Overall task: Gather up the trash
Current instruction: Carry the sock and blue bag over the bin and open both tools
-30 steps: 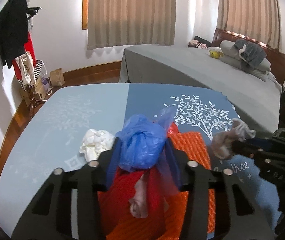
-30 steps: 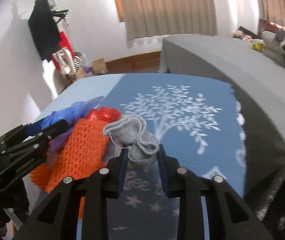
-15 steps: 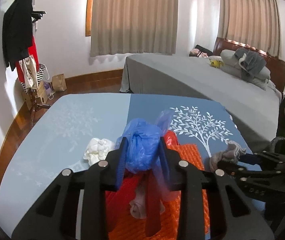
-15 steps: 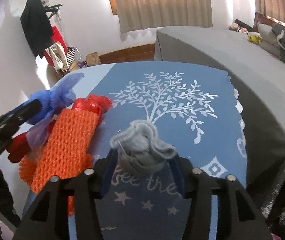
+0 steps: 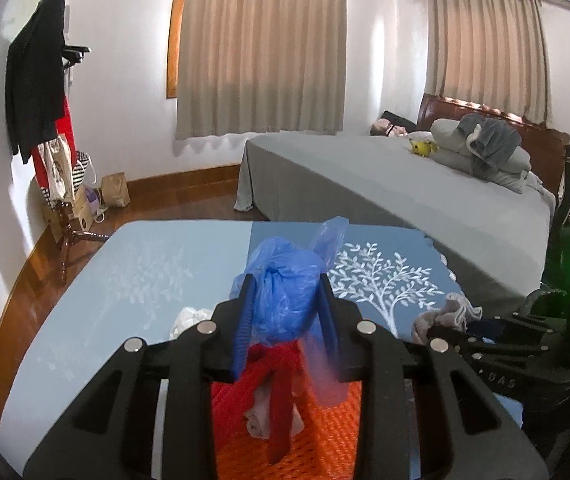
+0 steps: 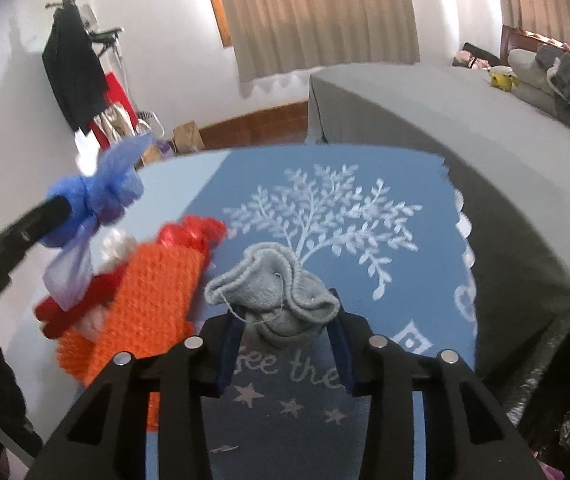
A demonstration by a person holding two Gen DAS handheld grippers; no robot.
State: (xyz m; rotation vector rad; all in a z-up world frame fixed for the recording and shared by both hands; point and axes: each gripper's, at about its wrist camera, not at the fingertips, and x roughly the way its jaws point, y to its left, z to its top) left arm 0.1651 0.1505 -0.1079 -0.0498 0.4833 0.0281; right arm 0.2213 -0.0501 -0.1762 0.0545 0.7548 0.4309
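Observation:
My left gripper [image 5: 285, 304] is shut on a knotted blue plastic bag [image 5: 285, 292], held above the table; the bag also shows in the right wrist view [image 6: 97, 196]. My right gripper [image 6: 283, 320] is shut on a crumpled grey sock [image 6: 277, 300], lifted off the blue tree-print tablecloth [image 6: 365, 216]; the sock shows at the right in the left wrist view [image 5: 445, 314]. An orange knitted cloth [image 6: 153, 296] with red pieces [image 6: 193, 232] lies below the left gripper. A white crumpled tissue [image 5: 189, 318] lies on the table to its left.
A grey bed [image 5: 385, 188] stands behind the table. A coat rack [image 5: 45, 100] with clothes and bags stands by the left wall. A dark bag's rim [image 6: 557, 360] shows at the right edge.
Both grippers have risen: the blue bag and the grey sock are higher above the table. The right gripper's fingers stand wider around the sock than a second ago.

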